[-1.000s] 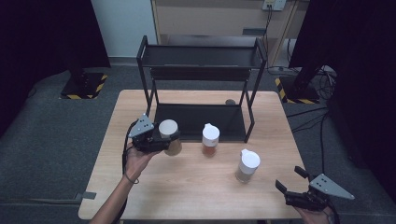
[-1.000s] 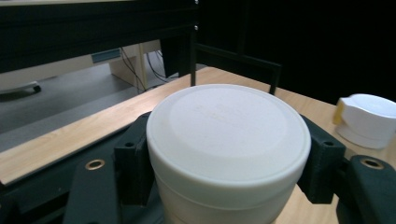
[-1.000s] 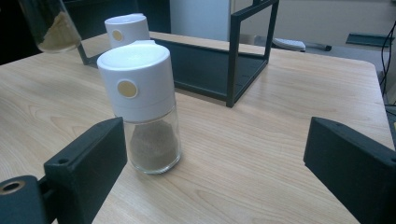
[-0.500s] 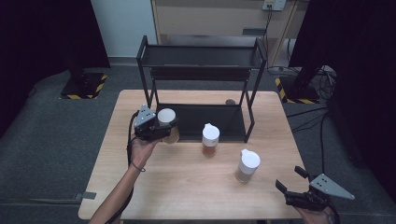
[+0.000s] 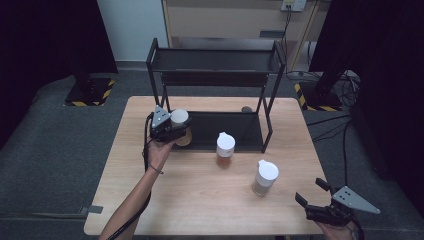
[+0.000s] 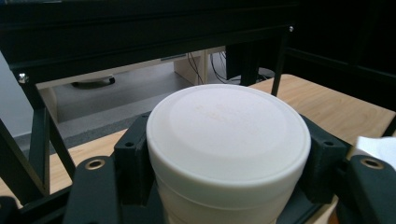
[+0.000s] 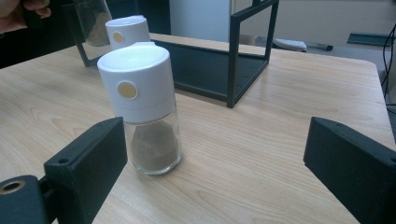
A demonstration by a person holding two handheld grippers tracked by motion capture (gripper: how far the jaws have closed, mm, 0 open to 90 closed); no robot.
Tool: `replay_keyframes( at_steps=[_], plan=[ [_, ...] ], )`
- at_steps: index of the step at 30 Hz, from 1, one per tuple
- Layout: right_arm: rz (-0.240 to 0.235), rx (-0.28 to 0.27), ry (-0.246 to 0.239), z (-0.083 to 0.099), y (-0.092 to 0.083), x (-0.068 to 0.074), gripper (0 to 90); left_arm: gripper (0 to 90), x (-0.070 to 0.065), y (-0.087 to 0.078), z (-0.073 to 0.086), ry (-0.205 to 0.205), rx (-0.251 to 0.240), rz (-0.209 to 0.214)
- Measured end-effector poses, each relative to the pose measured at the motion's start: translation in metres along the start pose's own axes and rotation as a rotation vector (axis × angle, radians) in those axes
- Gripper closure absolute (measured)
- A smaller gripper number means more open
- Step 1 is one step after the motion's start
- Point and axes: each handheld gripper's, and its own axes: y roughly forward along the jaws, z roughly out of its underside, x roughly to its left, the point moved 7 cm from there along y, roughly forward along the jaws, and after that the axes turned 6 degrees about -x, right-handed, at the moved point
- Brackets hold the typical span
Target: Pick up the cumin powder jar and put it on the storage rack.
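My left gripper [image 5: 176, 131] is shut on a glass spice jar with a white cap [image 5: 179, 118], held at the left front corner of the black rack's lower shelf [image 5: 235, 127]. In the left gripper view the cap [image 6: 229, 135] sits between the black jaws, with the rack's frame just behind it. Two more white-capped jars stand on the wooden table: one in front of the shelf [image 5: 225, 149] and one nearer the front right [image 5: 265, 177]. My right gripper [image 5: 310, 191] is open at the table's front right edge. In its own view the nearer jar [image 7: 142, 107] stands just beyond the jaws.
The two-tier black metal rack [image 5: 215, 60] stands at the back of the table [image 5: 200, 200]. Its right front post [image 7: 232, 56] rises beyond the nearer jar. A small dark round object [image 5: 246, 109] lies behind the rack. Grey floor surrounds the table.
My left hand has carried the jar away from me, toward the left end of the rack's lower shelf. The right gripper and both standing jars have stayed put.
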Motion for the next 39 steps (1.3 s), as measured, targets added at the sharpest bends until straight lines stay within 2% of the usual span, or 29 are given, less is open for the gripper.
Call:
replay_keyframes(
  at_steps=[7, 8, 11, 16, 20, 34, 39],
  plan=[
    [-0.002, 0.0, 0.001, 0.0, 0.0, 0.0, 6.6, 33.1, 0.002, 0.014, 0.007, 0.001, -0.006, -0.045],
    [-0.002, 0.0, 0.001, 0.0, 0.0, 0.0, 6.6, 33.0, 0.002, 0.016, 0.008, -0.009, -0.011, -0.051],
    [-0.002, -0.001, 0.003, 0.0, 0.0, 0.0, 6.6, 33.1, 0.002, 0.024, 0.016, -0.004, -0.008, -0.076],
    [-0.005, -0.001, 0.004, 0.0, 0.0, 0.0, 6.7, 33.0, 0.004, 0.033, 0.025, -0.024, -0.01, -0.092],
    [-0.005, -0.002, 0.009, 0.001, 0.0, -0.001, 6.7, 33.0, 0.004, 0.036, 0.03, -0.02, 0.005, -0.108],
    [-0.006, -0.002, 0.01, 0.001, -0.001, -0.001, 6.7, 33.0, 0.004, 0.043, 0.037, -0.014, 0.012, -0.118],
    [-0.007, -0.001, 0.01, 0.001, -0.001, -0.001, 6.7, 33.0, 0.001, 0.046, 0.038, 0.0, 0.022, -0.119]
  ],
)
